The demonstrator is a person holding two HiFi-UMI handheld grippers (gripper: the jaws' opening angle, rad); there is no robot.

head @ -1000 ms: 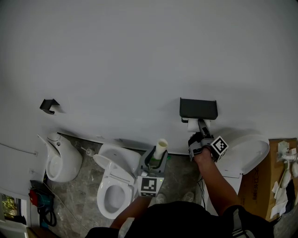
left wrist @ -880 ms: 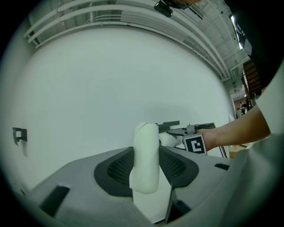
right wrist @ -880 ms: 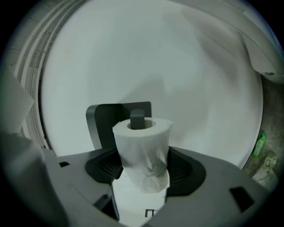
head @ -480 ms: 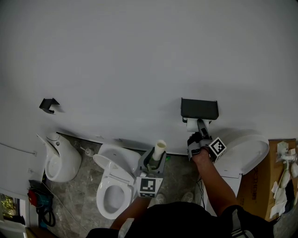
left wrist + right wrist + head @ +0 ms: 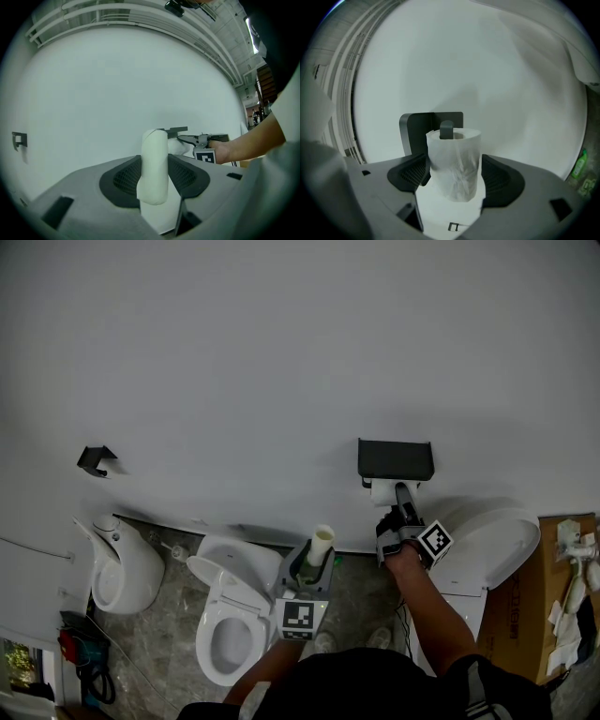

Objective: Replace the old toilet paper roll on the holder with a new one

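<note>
A black wall holder carries a new white toilet roll on its arm, whose upturned end shows above the roll's core. My right gripper reaches up to it. Its jaws have just been opening and stand either side of the roll, with a gap on the right. My left gripper, lower and to the left, is shut on the old cream cardboard tube, which stands upright between its pads. In the head view the roll sits just below the holder.
A white toilet with its seat down stands below the left gripper, with a second white fixture further left. A small black hook is on the wall. A white basin and a cardboard box are at the right.
The right gripper has rolled slightly at the holder while staying in place. The left gripper and its tube have not moved.
</note>
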